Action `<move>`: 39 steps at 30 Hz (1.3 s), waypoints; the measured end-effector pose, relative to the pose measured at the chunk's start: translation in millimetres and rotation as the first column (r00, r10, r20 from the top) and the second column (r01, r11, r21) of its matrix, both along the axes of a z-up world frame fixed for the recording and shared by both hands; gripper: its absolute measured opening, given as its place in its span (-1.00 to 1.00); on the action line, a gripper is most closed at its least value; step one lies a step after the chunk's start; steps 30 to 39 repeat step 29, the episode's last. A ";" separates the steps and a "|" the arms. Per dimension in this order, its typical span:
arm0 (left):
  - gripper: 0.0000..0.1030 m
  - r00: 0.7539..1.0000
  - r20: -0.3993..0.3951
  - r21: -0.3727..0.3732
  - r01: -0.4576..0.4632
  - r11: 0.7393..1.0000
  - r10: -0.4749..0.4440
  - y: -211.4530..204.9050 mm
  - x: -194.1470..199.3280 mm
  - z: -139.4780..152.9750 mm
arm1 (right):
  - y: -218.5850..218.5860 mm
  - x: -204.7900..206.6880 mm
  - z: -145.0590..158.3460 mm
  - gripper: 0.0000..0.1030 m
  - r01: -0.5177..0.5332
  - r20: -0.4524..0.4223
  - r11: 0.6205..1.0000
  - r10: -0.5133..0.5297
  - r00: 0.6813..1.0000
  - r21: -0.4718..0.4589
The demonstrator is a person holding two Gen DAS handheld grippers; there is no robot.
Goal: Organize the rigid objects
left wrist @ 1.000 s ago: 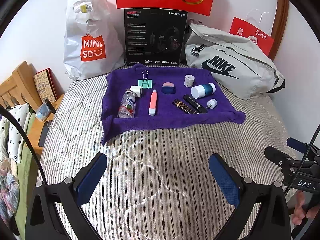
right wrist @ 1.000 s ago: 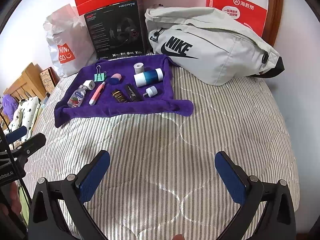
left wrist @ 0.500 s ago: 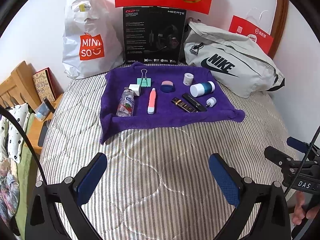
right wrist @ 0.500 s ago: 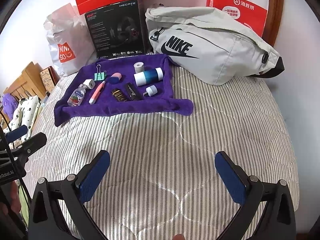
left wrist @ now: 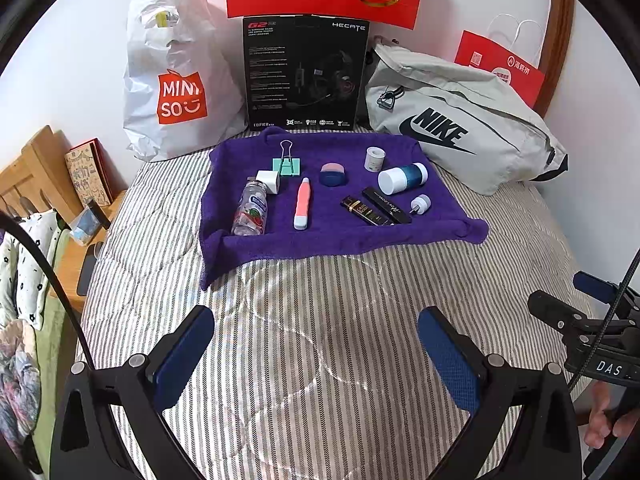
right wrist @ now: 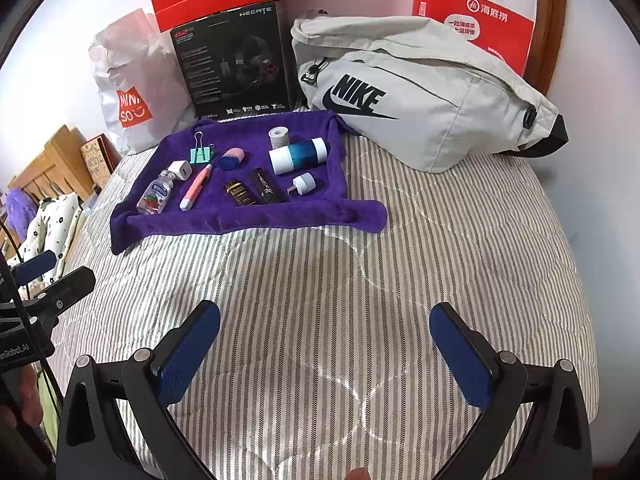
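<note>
A purple towel (left wrist: 332,236) (right wrist: 248,216) lies on the striped bed with small objects on it: a clear bottle (left wrist: 251,210) (right wrist: 155,195), a pink pen-like tube (left wrist: 302,208) (right wrist: 195,187), a green binder clip (left wrist: 286,162), a white-and-blue cylinder (left wrist: 402,178) (right wrist: 298,156), two dark flat boxes (left wrist: 366,211) and small white plugs (left wrist: 420,205). My left gripper (left wrist: 316,354) hangs open over bare bedding well short of the towel. My right gripper (right wrist: 325,350) is open too, empty, equally far back.
Along the wall stand a white Miniso bag (left wrist: 176,80), a black headset box (left wrist: 304,72), a grey Nike bag (left wrist: 460,128) and red paper bags (left wrist: 500,68). A wooden bedside stand (left wrist: 48,184) is at left. Striped bedding (right wrist: 460,248) spreads in front.
The left wrist view has drifted slightly, with the towel sitting a little higher in frame. The right view is nearly unchanged. Both grippers stay open.
</note>
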State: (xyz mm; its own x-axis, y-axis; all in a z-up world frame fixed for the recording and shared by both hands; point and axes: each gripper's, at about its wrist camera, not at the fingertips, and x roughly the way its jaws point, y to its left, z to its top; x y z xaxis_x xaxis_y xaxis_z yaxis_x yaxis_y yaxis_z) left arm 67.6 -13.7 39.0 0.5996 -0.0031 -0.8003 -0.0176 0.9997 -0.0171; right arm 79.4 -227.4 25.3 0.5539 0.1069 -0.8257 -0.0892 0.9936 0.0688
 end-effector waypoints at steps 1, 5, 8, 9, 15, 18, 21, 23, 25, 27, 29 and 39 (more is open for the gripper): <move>1.00 1.000 0.001 0.000 -0.001 1.000 0.001 0.2 -0.2 0.0 | 0.0 0.0 0.1 1.00 -0.001 0.000 1.000 0.001 1.000 -0.002; 1.00 1.000 0.003 0.000 -0.001 1.000 0.001 0.5 -0.6 0.3 | -0.4 0.3 0.6 1.00 0.001 0.000 1.000 -0.001 1.000 -0.001; 1.00 1.000 0.004 0.001 -0.001 1.000 0.001 1.5 -1.2 0.4 | -0.2 0.2 0.3 1.00 0.002 0.001 1.000 -0.002 1.000 -0.003; 1.00 1.000 0.003 0.001 -0.002 1.000 0.002 1.4 -0.7 0.3 | -0.4 -0.1 0.6 1.00 0.001 0.000 1.000 -0.001 1.000 -0.003; 1.00 1.000 0.010 -0.001 -0.001 1.000 0.001 1.5 -1.4 2.1 | 0.4 -0.4 1.1 1.00 -0.001 0.000 1.000 0.001 1.000 -0.003; 1.00 1.000 0.013 -0.002 0.000 1.000 0.000 1.4 -1.9 3.0 | 1.4 -0.5 1.2 1.00 -0.003 0.001 1.000 0.003 1.000 -0.005; 1.00 1.000 0.013 0.000 0.000 1.000 0.000 0.8 -1.9 3.4 | 1.4 -0.9 1.9 1.00 -0.005 0.002 1.000 0.005 1.000 -0.005; 1.00 1.000 0.016 -0.003 0.003 1.000 -0.003 0.1 -2.2 3.7 | 1.3 -1.2 2.3 1.00 -0.005 0.002 1.000 0.005 1.000 -0.005; 1.00 1.000 0.017 -0.006 0.007 1.000 -0.007 -0.4 -2.3 4.0 | 1.2 -0.7 2.2 1.00 -0.004 0.002 1.000 0.004 1.000 -0.007; 1.00 1.000 0.019 -0.007 0.010 1.000 -0.009 -0.9 -1.8 4.5 | 0.3 0.0 2.0 1.00 0.000 0.000 1.000 0.000 1.000 -0.001; 1.00 1.000 0.021 -0.007 0.011 1.000 -0.011 -1.1 -0.7 5.5 | -0.2 0.8 1.6 1.00 0.004 -0.002 1.000 -0.004 1.000 0.003; 1.00 1.000 0.021 -0.007 0.011 1.000 -0.011 -1.1 -0.7 5.5 | -0.2 0.8 1.6 1.00 0.004 -0.002 1.000 -0.004 1.000 0.003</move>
